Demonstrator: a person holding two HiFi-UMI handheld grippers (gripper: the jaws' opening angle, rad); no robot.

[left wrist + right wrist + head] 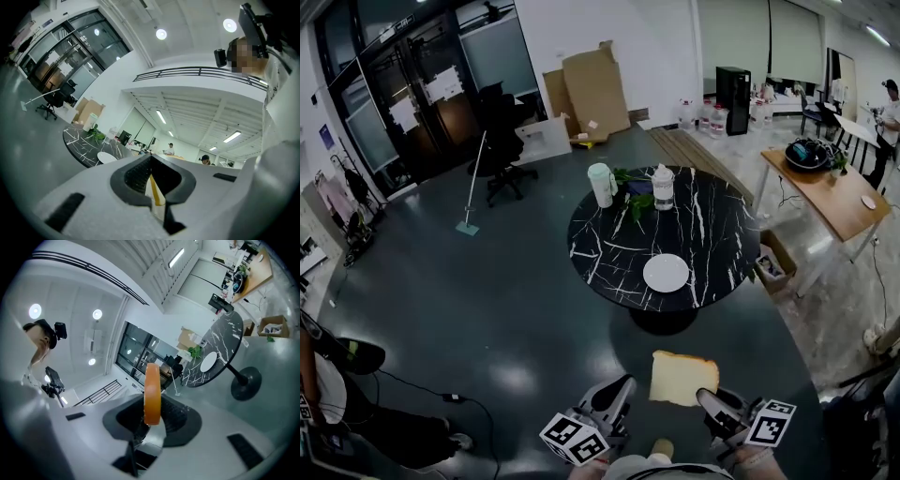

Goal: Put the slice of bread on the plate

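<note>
A pale slice of bread with a browner crust hangs flat above the dark floor, short of the round black marble table. My right gripper is shut on its near right corner; the crust stands edge-on between the jaws. My left gripper sits at the slice's near left side, and a thin yellowish sliver of the bread shows pinched in its narrow jaws. The empty white plate lies near the table's front edge, ahead of both grippers, and also shows as the plate and the plate.
On the table's far side stand a white cup, a clear bottle and green leaves. A cardboard box and wooden desk are to the right. An office chair and mop stand far left.
</note>
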